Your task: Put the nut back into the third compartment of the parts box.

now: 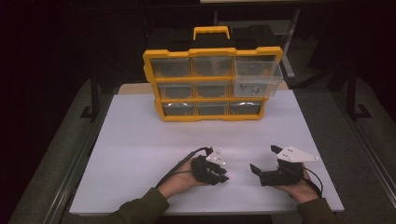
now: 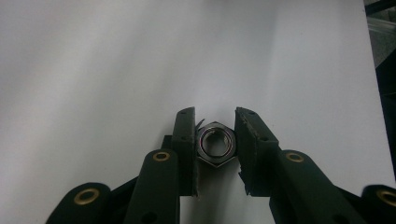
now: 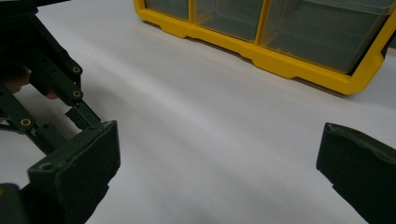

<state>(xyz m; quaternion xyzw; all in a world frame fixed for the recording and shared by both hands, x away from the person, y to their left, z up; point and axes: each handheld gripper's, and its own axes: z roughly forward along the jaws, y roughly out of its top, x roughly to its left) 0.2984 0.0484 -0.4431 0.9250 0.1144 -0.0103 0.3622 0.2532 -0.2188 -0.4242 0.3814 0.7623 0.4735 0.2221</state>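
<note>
One hex nut (image 2: 215, 143) pinched flat between left gripper (image 2: 214, 122) pads, seemingly on table (image 2: 116, 70); open drawer (image 1: 257, 79) far ahead-right; right gripper (image 3: 219, 154) spread, empty.

A steel hex nut (image 2: 215, 143) sits clamped between the two black jaws of the left tool (image 2: 215, 140), its threaded hole facing the camera. The jaw pads press against the nut's opposite flats. Beneath lies the plain white counter (image 2: 116, 70), with a dark edge visible at far right.
</note>
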